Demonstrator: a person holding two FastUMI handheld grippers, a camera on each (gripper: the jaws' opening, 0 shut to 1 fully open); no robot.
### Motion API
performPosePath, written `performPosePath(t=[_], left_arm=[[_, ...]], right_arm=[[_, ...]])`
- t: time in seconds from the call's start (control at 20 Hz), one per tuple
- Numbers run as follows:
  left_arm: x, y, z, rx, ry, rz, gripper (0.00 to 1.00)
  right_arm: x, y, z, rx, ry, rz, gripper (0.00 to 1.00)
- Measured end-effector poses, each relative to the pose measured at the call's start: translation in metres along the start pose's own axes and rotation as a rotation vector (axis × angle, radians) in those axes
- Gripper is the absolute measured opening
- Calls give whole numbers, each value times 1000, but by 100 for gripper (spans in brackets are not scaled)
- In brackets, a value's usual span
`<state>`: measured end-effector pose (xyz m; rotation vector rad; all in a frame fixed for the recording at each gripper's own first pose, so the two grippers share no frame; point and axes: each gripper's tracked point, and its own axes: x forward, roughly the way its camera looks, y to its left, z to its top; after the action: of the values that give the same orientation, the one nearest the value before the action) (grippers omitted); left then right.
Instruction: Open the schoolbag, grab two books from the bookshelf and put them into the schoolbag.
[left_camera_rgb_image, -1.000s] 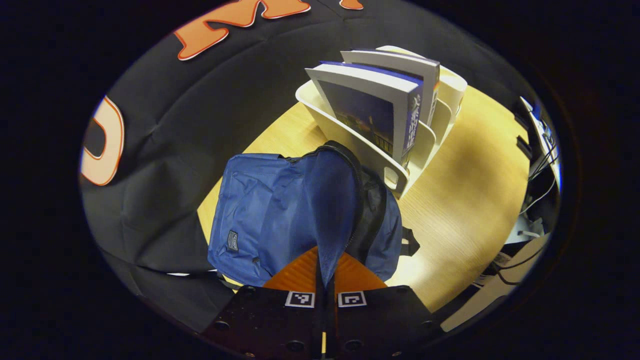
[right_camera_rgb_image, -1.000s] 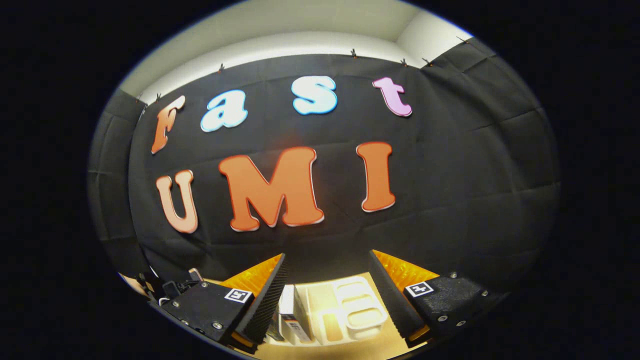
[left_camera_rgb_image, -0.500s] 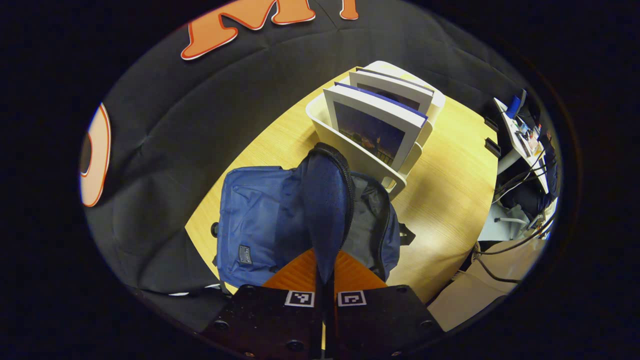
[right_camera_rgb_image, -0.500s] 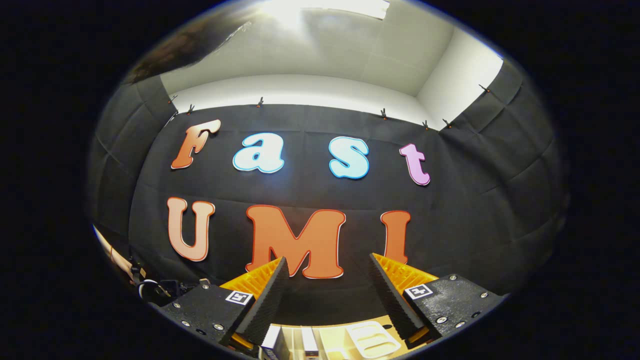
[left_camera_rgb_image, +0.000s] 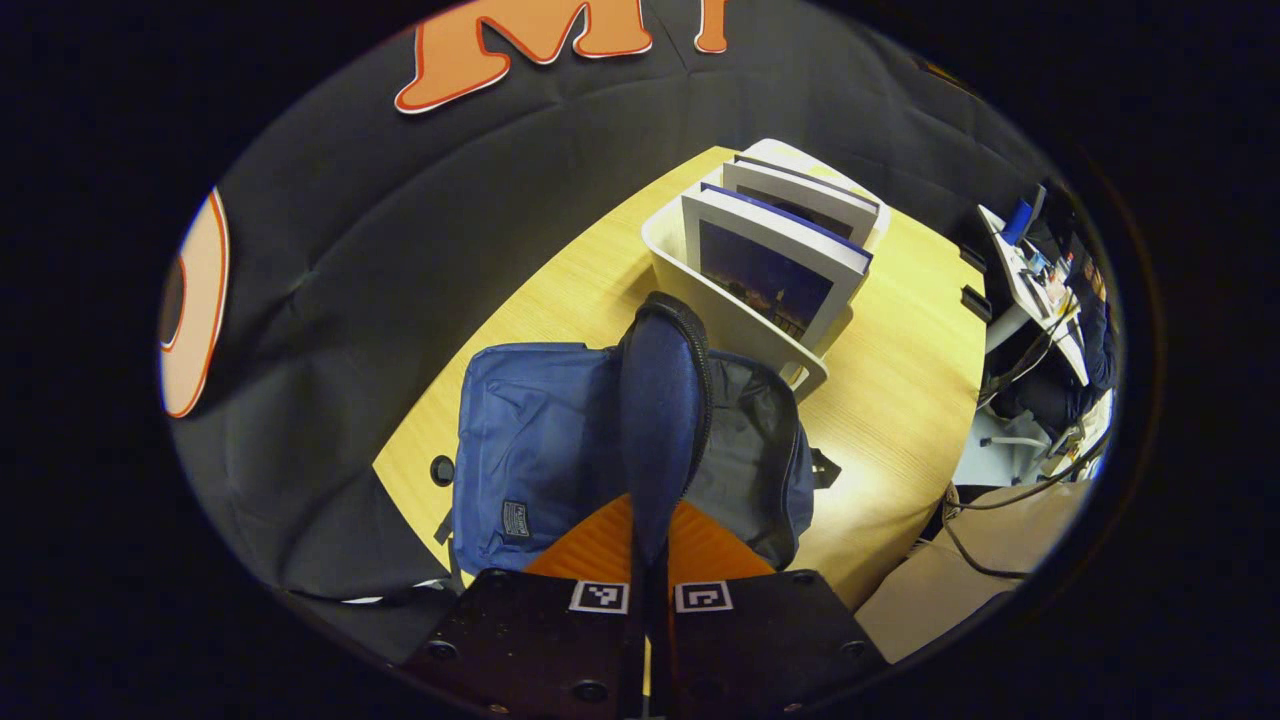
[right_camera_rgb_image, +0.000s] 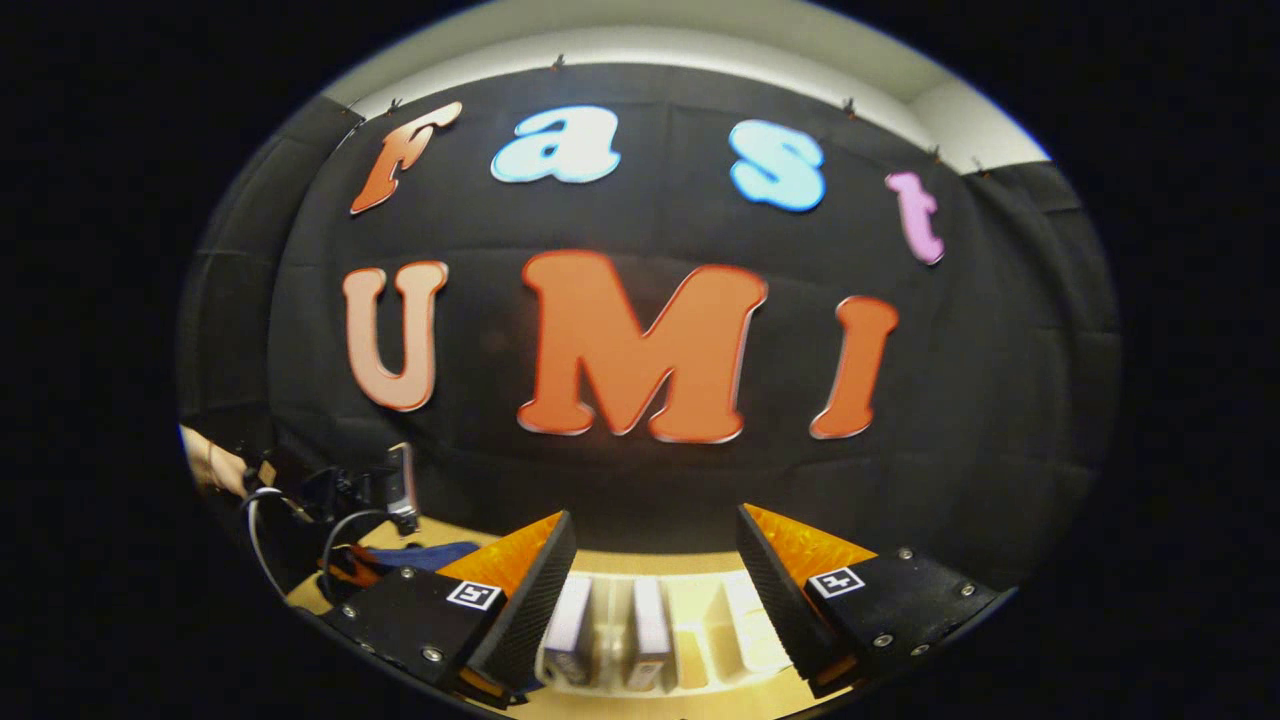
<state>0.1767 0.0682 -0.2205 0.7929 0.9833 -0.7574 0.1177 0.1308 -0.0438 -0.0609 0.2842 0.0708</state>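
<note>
On the pale wooden table (left_camera_rgb_image: 900, 400), the blue cloth schoolbag (left_camera_rgb_image: 540, 450) lies on the left with its zipped flap (left_camera_rgb_image: 660, 400) pulled up, so the bag looks open. Just beside it, to the right, the cream plastic bookshelf (left_camera_rgb_image: 720, 310) holds two white-edged books (left_camera_rgb_image: 775, 260), both upright. So opening seems done, and both books are left to move. The left gripper (left_camera_rgb_image: 648, 545) is squeezed tight on the flap and holds it up. The right gripper (right_camera_rgb_image: 655, 560) has its fingers spread wide, holds nothing, and hangs above the books.
</note>
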Motion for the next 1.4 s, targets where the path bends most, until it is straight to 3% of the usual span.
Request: performPosePath(t=[0.1, 0.2, 0.3, 0.5, 0.85, 1.15, 1.2, 1.25, 1.3, 1.4], left_arm=[[3, -2, -2, -5, -8, -16, 3], [5, -3, -3, -10, -16, -34, 3], [8, -4, -4, -24, -22, -46, 3], [14, -8, -8, -22, -42, -68, 3], [19, -11, -11, -17, -50, -86, 3], [19, -8, -13, -12, -50, -91, 3], [20, -9, -13, -12, -50, -93, 3], [19, -8, -14, -11, -51, -94, 3], [18, -8, -13, -11, -51, -92, 3], [18, -8, -13, -10, -52, -90, 3]], right_arm=[[23, 19, -24, 72, 226, 117, 100], [43, 31, -49, 123, 416, 183, 96], [60, 32, -86, 134, 607, 198, 96], [84, 32, -157, 199, 940, 118, 97], [111, 41, -218, 68, 1130, 65, 98], [126, 38, -238, 29, 1158, 48, 97], [127, 37, -240, 39, 1162, 40, 95], [124, 38, -242, 44, 1178, 39, 71], [124, 33, -242, 37, 1188, 22, 74], [126, 28, -244, 35, 1192, -4, 40]])
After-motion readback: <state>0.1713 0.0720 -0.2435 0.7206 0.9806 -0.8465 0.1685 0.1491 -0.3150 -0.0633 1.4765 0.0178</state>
